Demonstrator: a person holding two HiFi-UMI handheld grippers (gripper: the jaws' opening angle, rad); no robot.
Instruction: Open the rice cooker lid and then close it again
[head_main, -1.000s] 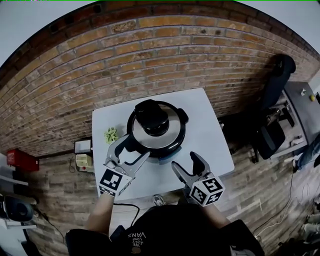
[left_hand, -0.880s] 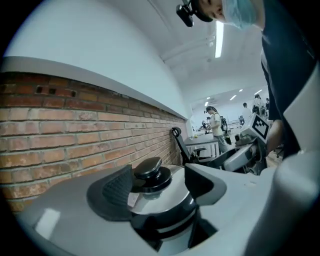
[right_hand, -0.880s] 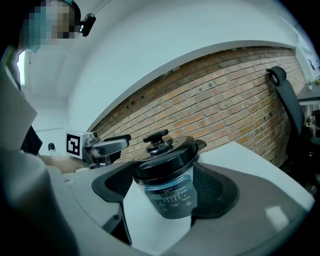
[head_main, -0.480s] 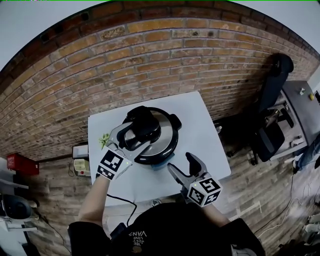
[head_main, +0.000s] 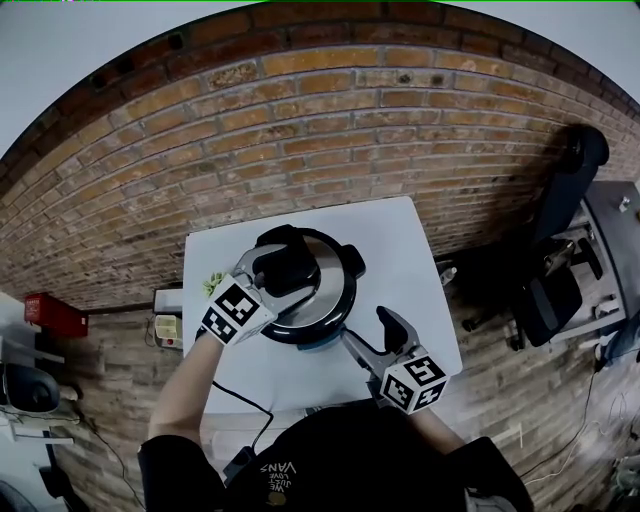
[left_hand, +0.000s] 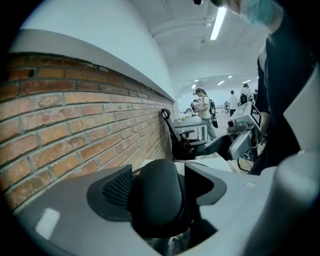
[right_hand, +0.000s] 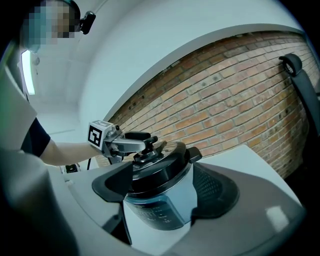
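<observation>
Jaws of the left gripper (left_hand: 159, 186) are closed on the black lid handle (head_main: 290, 262), one textured pad on each side; the handle fills the gap between them, and the marker cube (head_main: 237, 310) sits behind the jaws, towards the person's forearm; below the jaws the lid (right_hand: 167, 172), black-rimmed with a shiny metal top, sits down on the rice cooker (right_hand: 160, 207), which stands near the middle of the white desk (head_main: 405, 250); whether the lid is latched cannot be told.

Across from them the right gripper (head_main: 367, 330) hangs at the cooker's front, jaws spread wide and holding nothing; the cooker's pale body with its dark control panel lies just ahead of the gap between those jaws, near them but apart from both; behind these jaws sits the second marker cube (head_main: 413, 380), nearer the person.

Left of the left jaws a small green thing (head_main: 213, 282) lies on the desk, too small to identify; beyond both pairs of jaws a red brick wall (head_main: 300, 130) runs behind the desk; far to the right of the right jaws stands a black chair (head_main: 545, 290); well left of the left jaws a red box (head_main: 50, 315) lies near the wall; past the left jaws, in the left gripper view, people (left_hand: 204, 106) stand in a bright hall under strip lights (left_hand: 218, 22).
</observation>
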